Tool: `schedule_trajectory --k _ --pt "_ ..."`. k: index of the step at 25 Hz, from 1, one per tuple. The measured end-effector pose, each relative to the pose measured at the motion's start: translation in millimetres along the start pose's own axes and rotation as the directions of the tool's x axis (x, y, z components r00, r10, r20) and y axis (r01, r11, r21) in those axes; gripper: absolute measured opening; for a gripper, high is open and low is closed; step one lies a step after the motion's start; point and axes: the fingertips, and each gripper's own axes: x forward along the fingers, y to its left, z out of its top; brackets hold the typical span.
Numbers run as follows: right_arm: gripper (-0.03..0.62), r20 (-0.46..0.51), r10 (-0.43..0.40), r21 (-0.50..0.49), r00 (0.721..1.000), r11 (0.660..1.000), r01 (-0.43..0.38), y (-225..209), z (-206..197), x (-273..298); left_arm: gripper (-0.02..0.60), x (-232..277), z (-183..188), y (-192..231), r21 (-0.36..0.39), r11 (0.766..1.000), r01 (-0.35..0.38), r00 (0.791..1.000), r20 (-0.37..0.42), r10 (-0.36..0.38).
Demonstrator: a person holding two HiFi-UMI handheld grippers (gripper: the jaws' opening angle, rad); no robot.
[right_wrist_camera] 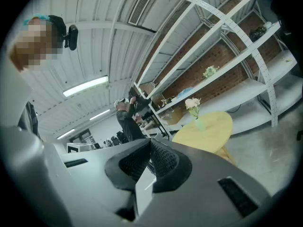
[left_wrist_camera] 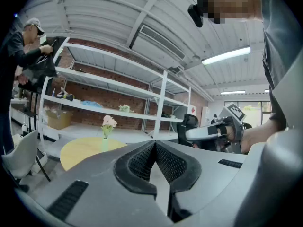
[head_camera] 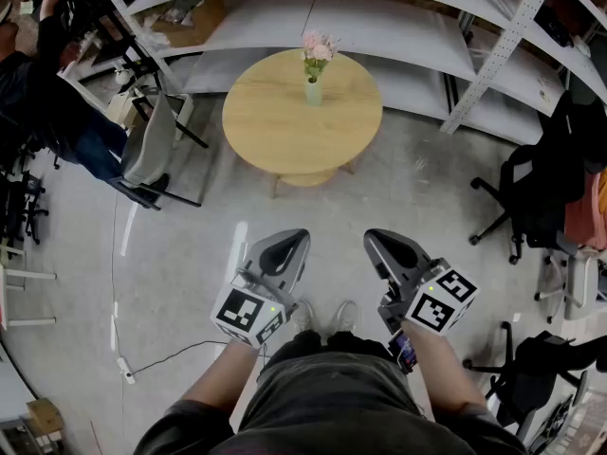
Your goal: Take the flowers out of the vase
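Pale pink flowers (head_camera: 319, 48) stand upright in a small light green vase (head_camera: 313, 93) near the far side of a round wooden table (head_camera: 285, 131). The flowers (left_wrist_camera: 109, 122) and vase (left_wrist_camera: 104, 143) show small and far off in the left gripper view, and again as flowers (right_wrist_camera: 192, 103) in a vase (right_wrist_camera: 199, 123) in the right gripper view. My left gripper (head_camera: 290, 239) and right gripper (head_camera: 376, 238) hover side by side over the floor, well short of the table. Both are shut with nothing between the jaws.
White metal shelving (head_camera: 398, 27) runs behind the table. A grey chair (head_camera: 152, 150) stands at the table's left, with a person (head_camera: 47, 112) beyond it. Black office chairs (head_camera: 545, 197) stand at the right. A cable (head_camera: 161, 358) lies on the concrete floor at the left.
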Motion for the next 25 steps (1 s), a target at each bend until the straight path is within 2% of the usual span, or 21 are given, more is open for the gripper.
schedule_trajectory --k 14,19,25 --pt "0.015 0.008 0.008 -0.001 1.000 1.000 -0.008 14.6 -2.6 -5.5 0.009 -10.7 4.5 -6.9 0.010 1.000 0.015 1.000 -0.005 -0.015" --pt "0.017 0.019 0.026 0.018 0.999 0.999 -0.026 7.7 -1.9 -18.9 0.009 -6.6 0.9 -17.6 0.013 1.000 -0.010 1.000 -0.002 0.010" --pt "0.017 0.024 0.046 -0.003 0.999 0.999 -0.046 -4.3 6.3 -44.4 0.009 1.1 2.7 -39.4 0.026 0.998 -0.048 0.999 0.015 0.048"
